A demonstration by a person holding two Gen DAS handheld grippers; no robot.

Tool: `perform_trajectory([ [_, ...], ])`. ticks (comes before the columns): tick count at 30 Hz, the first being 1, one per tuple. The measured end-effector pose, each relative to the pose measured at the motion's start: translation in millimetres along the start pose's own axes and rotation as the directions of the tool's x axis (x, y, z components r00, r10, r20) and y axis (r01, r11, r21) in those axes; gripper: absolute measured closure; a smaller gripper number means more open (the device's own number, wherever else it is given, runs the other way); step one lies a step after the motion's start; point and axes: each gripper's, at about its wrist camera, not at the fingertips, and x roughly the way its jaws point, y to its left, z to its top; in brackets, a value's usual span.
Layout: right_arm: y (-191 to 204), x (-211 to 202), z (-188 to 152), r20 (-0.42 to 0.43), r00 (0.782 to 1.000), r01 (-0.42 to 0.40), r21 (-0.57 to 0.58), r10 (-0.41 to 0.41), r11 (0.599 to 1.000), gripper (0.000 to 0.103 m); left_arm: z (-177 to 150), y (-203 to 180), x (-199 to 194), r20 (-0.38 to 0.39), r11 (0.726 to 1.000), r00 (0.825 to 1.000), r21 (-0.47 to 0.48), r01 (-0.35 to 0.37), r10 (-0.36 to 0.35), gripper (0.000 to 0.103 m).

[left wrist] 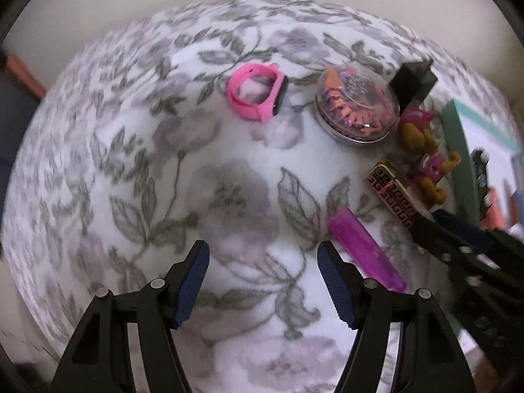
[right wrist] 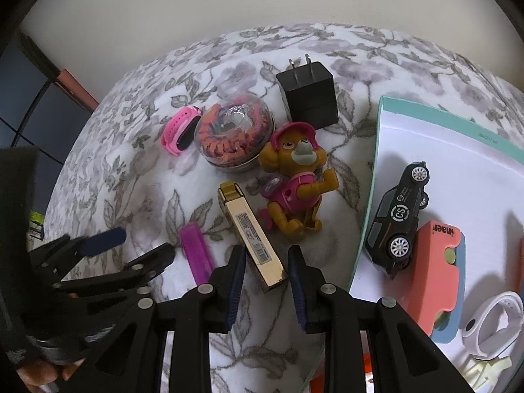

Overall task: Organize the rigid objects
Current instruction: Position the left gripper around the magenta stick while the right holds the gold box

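My right gripper point(right wrist: 267, 257) is shut on the near end of a gold rectangular box point(right wrist: 252, 229), which lies on the floral cloth point(right wrist: 131, 170). My left gripper point(left wrist: 263, 255) hangs open over bare cloth point(left wrist: 229, 180), nothing between its fingers; it also shows at the left of the right wrist view point(right wrist: 137, 245). A purple comb-like piece point(left wrist: 363, 249) lies just right of the left gripper. Farther off are a pink watch point(left wrist: 255, 95), a round clear container point(left wrist: 357, 108), a brown toy dog in pink point(right wrist: 294, 180) and a black charger point(right wrist: 308, 95).
A white tray with a teal rim point(right wrist: 376, 150) sits at the right and holds a black toy car point(right wrist: 396, 216), a coral and blue block point(right wrist: 435, 271) and a white wristband point(right wrist: 494, 324). The right gripper point(left wrist: 422, 229) shows in the left wrist view on the gold box point(left wrist: 389, 190).
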Motion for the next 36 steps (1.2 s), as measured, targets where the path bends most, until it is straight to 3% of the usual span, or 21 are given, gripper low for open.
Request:
perform_trajectory([
  [6, 9.7, 3.7, 2.9, 0.025, 0.999, 0.033, -0.015, -0.033, 0.999, 0.072, 2.8, 20.7, -4.4, -0.030, 0.987, 0.994, -0.121, 0.104, -0.108, 0.032],
  [12, 11.7, 5.5, 1.7, 0.023, 0.999, 0.044, -0.022, -0.044, 0.999, 0.073, 6.8, 18.4, 0.3, -0.022, 0.989, 0.994, -0.110, 0.100, -0.103, 0.038],
  [18, -1.7, -2.2, 0.3, 0.016, 1.000, 0.016, 0.021, -0.017, 1.000, 0.074, 13.8, 25.4, 10.2, -0.015, 0.968, 0.978, -0.152, 0.202, -0.206, 0.038],
  [26, -13.5, -8.9, -2.3, -0.001, 1.000, -0.016, 0.047, 0.016, 0.999, 0.079, 9.9, 11.7, 6.9, -0.004, 0.967, 0.976, -0.136, 0.214, -0.216, 0.038],
  [30, -14.9, -11.4, -3.3, -0.013, 0.999, -0.035, 0.039, 0.036, 0.999, 0.080, 8.8, -0.9, 13.2, -0.034, 0.976, 0.981, -0.112, 0.185, -0.190, 0.039],
  [36, -20.7, -14.6, -3.4, -0.009, 0.998, -0.067, 0.066, 0.068, 0.996, 0.080, 12.1, -11.3, 14.9, -0.009, 0.984, 0.987, -0.078, 0.158, -0.159, 0.040],
])
